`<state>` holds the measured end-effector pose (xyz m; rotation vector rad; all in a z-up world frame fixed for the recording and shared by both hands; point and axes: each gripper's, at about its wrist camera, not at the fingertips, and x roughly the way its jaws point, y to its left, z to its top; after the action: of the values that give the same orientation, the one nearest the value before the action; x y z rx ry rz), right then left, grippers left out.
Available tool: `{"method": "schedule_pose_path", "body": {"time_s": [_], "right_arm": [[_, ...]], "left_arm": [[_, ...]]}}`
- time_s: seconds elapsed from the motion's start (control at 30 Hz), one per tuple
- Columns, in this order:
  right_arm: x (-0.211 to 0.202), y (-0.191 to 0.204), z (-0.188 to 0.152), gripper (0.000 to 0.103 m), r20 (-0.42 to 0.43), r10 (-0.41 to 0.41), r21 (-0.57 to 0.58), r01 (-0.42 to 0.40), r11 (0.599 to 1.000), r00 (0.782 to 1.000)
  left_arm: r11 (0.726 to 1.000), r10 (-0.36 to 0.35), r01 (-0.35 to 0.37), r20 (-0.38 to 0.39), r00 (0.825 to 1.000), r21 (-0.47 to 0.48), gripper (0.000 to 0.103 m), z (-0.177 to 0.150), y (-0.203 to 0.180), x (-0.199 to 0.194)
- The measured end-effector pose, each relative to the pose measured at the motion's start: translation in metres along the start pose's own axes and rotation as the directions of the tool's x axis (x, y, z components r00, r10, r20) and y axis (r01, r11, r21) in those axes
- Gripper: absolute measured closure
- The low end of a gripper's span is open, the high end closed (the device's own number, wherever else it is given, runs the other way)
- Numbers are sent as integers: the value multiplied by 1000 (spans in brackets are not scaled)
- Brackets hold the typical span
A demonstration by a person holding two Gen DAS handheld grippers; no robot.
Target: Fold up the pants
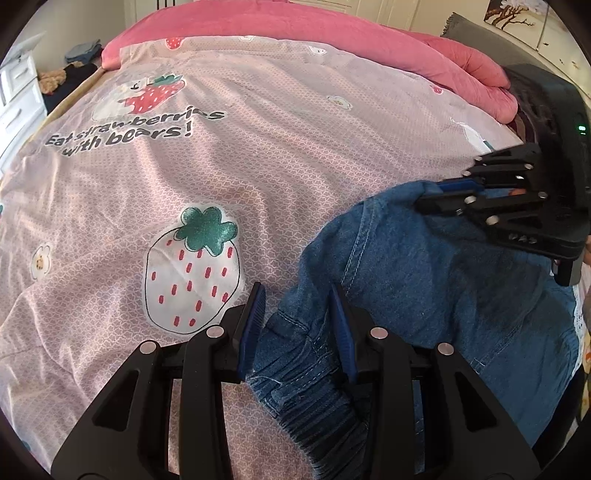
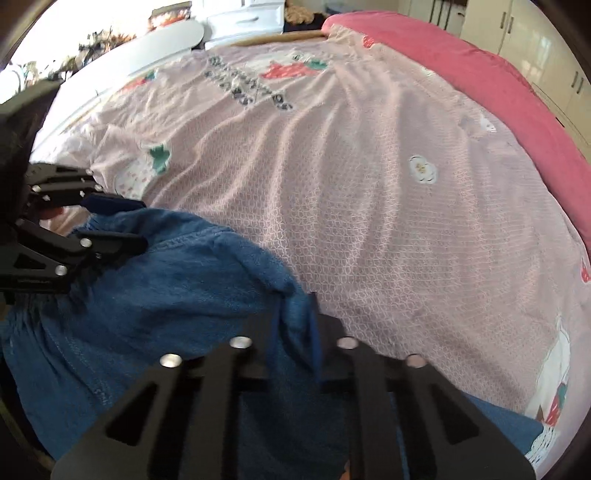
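Lying bunched on the bed (image 1: 229, 177) at its near edge, the pants (image 1: 424, 280) stretched between both hands, the left claw (image 1: 297, 325) pinching the elastic waistband and the right claw (image 2: 295, 325) clamped on a denim fold alongside it.

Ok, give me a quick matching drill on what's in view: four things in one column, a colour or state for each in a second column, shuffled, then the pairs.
Things:
1. pants
2. folded quilt
3. left gripper
4. large strawberry print

Colour or state:
A. white with red seeds and a green top
B. jaws closed on the elastic waistband
C. blue denim, bunched on the bed
D. solid pink, along the far side of the bed

Pairs: 1-C, 2-D, 3-B, 4-A
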<state>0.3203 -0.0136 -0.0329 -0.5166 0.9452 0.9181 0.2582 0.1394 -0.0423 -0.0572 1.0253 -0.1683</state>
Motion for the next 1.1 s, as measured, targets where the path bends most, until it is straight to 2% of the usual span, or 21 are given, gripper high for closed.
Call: {"method": "schedule_pose_path", "body": {"time_s": [0.17,0.27,0.53,0.87,1.1], "right_arm": [[-23,-1,-12,98,53,30,70,-34,997,998],[-37,5,-15,98,82,21,77,-28,997,996],[-78,18,-31,98,180,19,117,-40,992,983],[-134,56,-78,98,294,23,136,-65,989,956],[-154,97,-114,98,320,49,100,-85,991,946]], "left_arm": [[1000,-15,15,1,1000,-17,91,0,3,-2],[1000,-28,28,22,999,-3,94,1,-2,-9],[997,-69,65,120,990,38,95,-6,-17,-52],[990,-69,35,261,963,134,96,-22,-45,-111],[980,-118,56,335,935,189,96,-68,-59,-143]]}}
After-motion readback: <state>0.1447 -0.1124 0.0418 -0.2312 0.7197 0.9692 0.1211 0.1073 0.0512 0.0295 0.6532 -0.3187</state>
